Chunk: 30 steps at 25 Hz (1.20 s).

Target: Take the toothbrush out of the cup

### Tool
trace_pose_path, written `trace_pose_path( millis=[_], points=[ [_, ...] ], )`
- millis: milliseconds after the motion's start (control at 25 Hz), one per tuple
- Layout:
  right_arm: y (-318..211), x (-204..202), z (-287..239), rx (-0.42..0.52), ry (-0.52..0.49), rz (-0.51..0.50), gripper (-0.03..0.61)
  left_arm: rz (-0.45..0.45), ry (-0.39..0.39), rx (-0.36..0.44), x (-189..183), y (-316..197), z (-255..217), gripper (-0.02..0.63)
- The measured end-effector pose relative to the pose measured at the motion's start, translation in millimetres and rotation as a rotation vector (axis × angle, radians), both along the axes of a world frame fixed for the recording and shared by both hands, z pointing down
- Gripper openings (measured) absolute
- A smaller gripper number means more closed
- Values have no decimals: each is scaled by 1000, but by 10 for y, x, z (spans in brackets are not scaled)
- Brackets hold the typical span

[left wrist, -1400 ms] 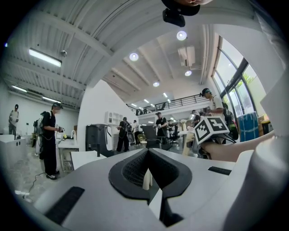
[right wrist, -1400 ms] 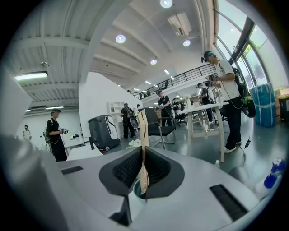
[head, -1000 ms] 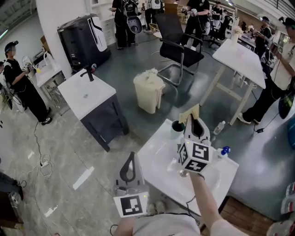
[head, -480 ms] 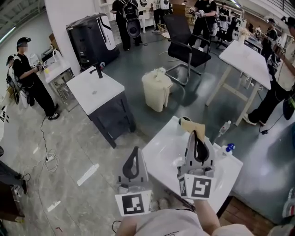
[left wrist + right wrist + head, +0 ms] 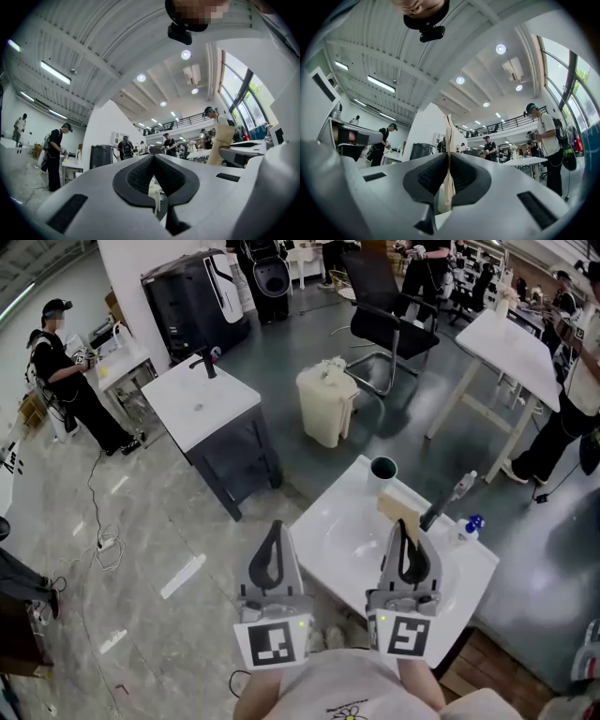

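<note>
A dark cup [image 5: 382, 469] stands at the far edge of the white washbasin top [image 5: 323, 521]; nothing shows sticking out of it. My right gripper [image 5: 405, 524] hovers over the basin nearer to me than the cup, shut on a flat tan packet-like piece [image 5: 397, 505]. In the right gripper view that piece [image 5: 449, 136] stands edge-on and rises above the jaw tips of the right gripper [image 5: 448, 154]. To the left of the basin my left gripper [image 5: 272, 524] is shut and holds nothing; the left gripper view shows the left gripper [image 5: 153, 157] with its tips meeting.
A dark faucet [image 5: 439, 504] and a blue-capped bottle [image 5: 472, 524] stand at the basin's right. Beyond are a second sink cabinet [image 5: 202, 404], a cream bin [image 5: 328, 404], a black chair [image 5: 389, 310], a white table [image 5: 516, 338] and several people.
My right gripper has drawn back from over the cup toward me, carrying the tan piece, and the cup's mouth now shows. The left gripper has barely shifted.
</note>
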State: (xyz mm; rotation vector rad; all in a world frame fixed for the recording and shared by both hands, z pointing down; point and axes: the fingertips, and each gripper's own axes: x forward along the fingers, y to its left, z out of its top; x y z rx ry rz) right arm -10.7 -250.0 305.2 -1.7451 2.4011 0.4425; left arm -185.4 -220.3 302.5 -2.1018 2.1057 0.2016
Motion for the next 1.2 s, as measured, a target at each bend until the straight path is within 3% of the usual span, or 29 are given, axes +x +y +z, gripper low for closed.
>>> trace_pose_path(
  millis=[1200],
  points=[
    [-39,35,72,-32,13,4,14,19,-16,-9,69,-14,36,15]
  ],
)
